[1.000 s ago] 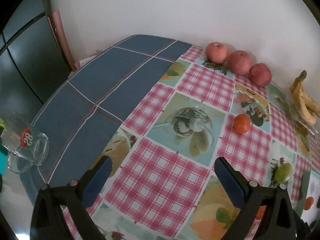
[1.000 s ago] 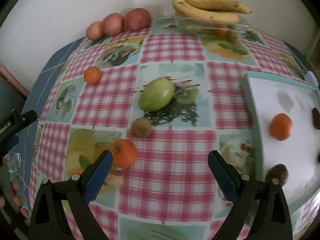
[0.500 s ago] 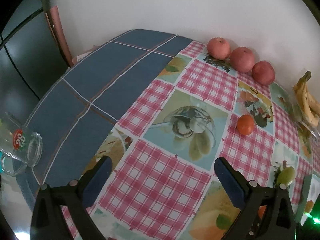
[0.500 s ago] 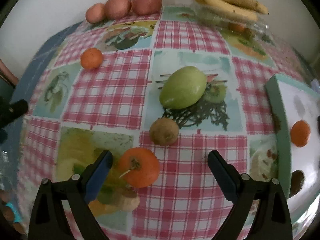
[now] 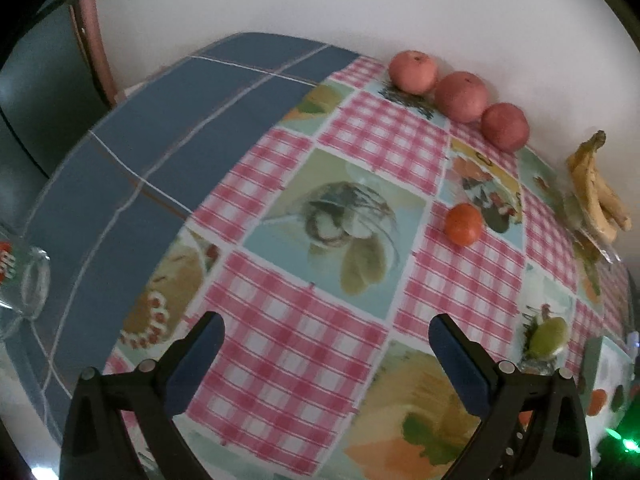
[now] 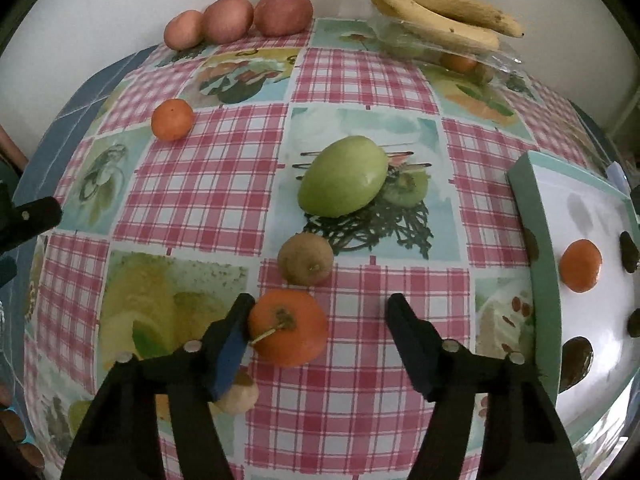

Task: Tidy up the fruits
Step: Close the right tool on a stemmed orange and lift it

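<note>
A stemmed orange (image 6: pixel 290 326) lies on the checked fruit-print tablecloth between the jaws of my right gripper (image 6: pixel 320 308). The jaws are closing: the left pad (image 6: pixel 230 350) touches the orange, while the right pad stands a gap away. Just beyond are a brown kiwi (image 6: pixel 305 258) and a large green fruit (image 6: pixel 344 176). A smaller orange (image 6: pixel 173 119) sits further left. At the right, a white tray with a green rim (image 6: pixel 540 240) holds an orange (image 6: pixel 580 266) and several dark fruits. My left gripper (image 5: pixel 326 332) hovers open over bare cloth with nothing between its fingers.
Three red apples (image 6: pixel 230 18) and a bunch of bananas (image 6: pixel 440 16) on clear plastic line the wall. A pale fruit (image 6: pixel 240 396) lies under my right gripper's left finger. A glass mug (image 5: pixel 24 288) stands at the table's left edge on the blue cloth.
My right gripper has come down over the stemmed orange and its jaws have narrowed around it. The left gripper has tilted a little and stays open.
</note>
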Action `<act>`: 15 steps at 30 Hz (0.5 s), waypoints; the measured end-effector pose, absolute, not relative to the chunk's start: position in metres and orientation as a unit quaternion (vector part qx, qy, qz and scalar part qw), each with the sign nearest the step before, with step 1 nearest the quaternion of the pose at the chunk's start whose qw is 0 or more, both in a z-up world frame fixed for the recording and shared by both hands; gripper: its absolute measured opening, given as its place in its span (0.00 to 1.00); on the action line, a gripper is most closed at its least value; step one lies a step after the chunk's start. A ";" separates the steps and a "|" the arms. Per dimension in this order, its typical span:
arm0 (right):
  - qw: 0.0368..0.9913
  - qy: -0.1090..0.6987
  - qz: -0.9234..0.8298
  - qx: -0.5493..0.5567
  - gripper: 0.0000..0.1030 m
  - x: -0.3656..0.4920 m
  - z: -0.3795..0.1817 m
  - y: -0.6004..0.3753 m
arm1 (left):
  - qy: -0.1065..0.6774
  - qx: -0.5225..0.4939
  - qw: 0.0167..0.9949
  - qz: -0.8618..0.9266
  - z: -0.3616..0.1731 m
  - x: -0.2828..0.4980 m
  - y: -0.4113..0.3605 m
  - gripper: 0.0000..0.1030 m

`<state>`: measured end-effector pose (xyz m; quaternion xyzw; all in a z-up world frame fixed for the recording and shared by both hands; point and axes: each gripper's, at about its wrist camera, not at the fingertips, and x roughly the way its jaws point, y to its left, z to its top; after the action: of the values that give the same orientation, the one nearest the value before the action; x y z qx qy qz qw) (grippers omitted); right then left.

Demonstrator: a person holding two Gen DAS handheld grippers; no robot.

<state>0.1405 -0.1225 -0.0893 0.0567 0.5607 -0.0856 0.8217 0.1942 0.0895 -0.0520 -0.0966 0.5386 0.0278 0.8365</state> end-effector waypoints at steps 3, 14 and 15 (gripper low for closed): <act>0.824 0.558 -0.083 0.059 0.55 0.138 -0.089 -0.125 | 0.543 -0.091 0.835 0.013 -0.052 0.194 0.081 1.00; 0.828 0.554 -0.067 0.057 0.38 0.116 -0.084 -0.134 | 0.561 -0.089 0.823 -0.025 -0.055 0.195 0.061 1.00; 0.828 0.554 -0.067 0.058 0.38 0.115 -0.083 -0.136 | 0.561 -0.089 0.822 -0.028 -0.056 0.195 0.061 1.00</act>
<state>0.1149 -0.1358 -0.0832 0.0581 0.5542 -0.0665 0.8277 0.1949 0.0609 -0.0557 -0.0891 0.5614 -0.0277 0.8223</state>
